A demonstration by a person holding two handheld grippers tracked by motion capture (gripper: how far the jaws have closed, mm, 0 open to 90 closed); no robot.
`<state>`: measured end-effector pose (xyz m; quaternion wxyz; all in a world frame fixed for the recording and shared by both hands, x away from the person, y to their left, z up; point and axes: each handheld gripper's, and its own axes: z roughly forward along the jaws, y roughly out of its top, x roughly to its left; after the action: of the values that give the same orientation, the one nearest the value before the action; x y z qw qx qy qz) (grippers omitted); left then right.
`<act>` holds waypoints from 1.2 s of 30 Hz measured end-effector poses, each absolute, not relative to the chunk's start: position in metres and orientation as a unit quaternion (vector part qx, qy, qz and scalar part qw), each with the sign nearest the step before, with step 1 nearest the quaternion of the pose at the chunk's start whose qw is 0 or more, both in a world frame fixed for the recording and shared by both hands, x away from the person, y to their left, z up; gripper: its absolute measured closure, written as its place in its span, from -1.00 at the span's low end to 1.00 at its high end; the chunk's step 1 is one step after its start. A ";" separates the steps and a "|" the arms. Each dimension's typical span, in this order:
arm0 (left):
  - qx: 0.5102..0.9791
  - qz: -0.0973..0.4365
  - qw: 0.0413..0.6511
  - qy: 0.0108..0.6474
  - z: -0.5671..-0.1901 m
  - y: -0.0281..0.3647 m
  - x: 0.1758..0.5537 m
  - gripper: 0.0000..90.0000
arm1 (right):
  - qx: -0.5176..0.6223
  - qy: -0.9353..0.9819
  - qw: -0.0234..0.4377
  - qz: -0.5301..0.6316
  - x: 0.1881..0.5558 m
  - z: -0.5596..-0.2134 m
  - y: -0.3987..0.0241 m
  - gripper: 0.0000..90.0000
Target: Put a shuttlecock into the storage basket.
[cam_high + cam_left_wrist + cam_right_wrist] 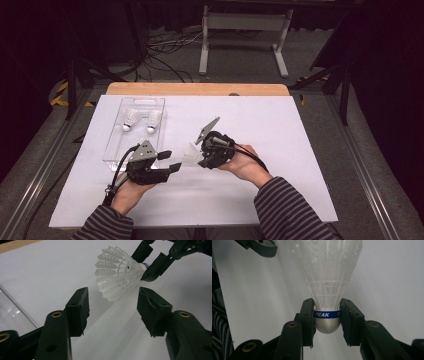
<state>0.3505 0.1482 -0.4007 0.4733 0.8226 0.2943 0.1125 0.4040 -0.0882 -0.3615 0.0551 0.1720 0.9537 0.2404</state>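
Clear plastic tray (114, 145) sits far left on the white table cover (300, 165), rectangular, glossy walls, rim catching light. Inside it: two white shuttlecocks (131, 119) side by side near the far end, cork ends toward you; near end of the tray is partly behind your left gripper.

Your left gripper (170, 161) is just right of the tray, jaws pointing right at the held shuttlecock. Jaws stand part open, nothing between the pads; in the left gripper view the matte black pads (79, 307) flank open table, skirt tip just ahead of them, not touching.

Held shuttlecock (191, 154) is mid-table, between the two grippers, off the surface. White plastic skirt, translucent, ribbed with a feather-pattern lattice, flaring toward the left gripper. Base is a smooth rounded cap, grey-white, with a blue band reading "PEAK" (327, 314).

Your right gripper (327, 316) is closed on that shuttlecock: both pads press the base at the blue band, one each side, skirt sticking straight out ahead. Grey three-cornered plate on top, cable trailing back over your hand (246, 162).
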 end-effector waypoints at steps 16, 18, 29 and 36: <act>0.837 0.071 0.470 0.273 -0.399 0.137 0.355 0.59 | 0.163 0.955 0.050 0.242 0.403 -0.363 -0.083 0.46; 0.839 0.074 0.466 0.270 -0.399 0.135 0.356 0.66 | 0.162 0.955 0.050 0.242 0.402 -0.363 -0.083 0.46; 0.845 0.069 0.461 0.261 -0.398 0.131 0.357 0.98 | 0.163 0.955 0.048 0.244 0.402 -0.363 -0.085 0.46; 0.847 0.063 0.459 0.261 -0.397 0.130 0.358 1.00 | 0.165 0.954 0.046 0.246 0.403 -0.365 -0.087 0.45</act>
<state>0.3575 0.1296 -0.3975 0.4587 0.8470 0.2611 0.0634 0.4026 -0.0869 -0.3648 0.0462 0.1647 0.9541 0.2459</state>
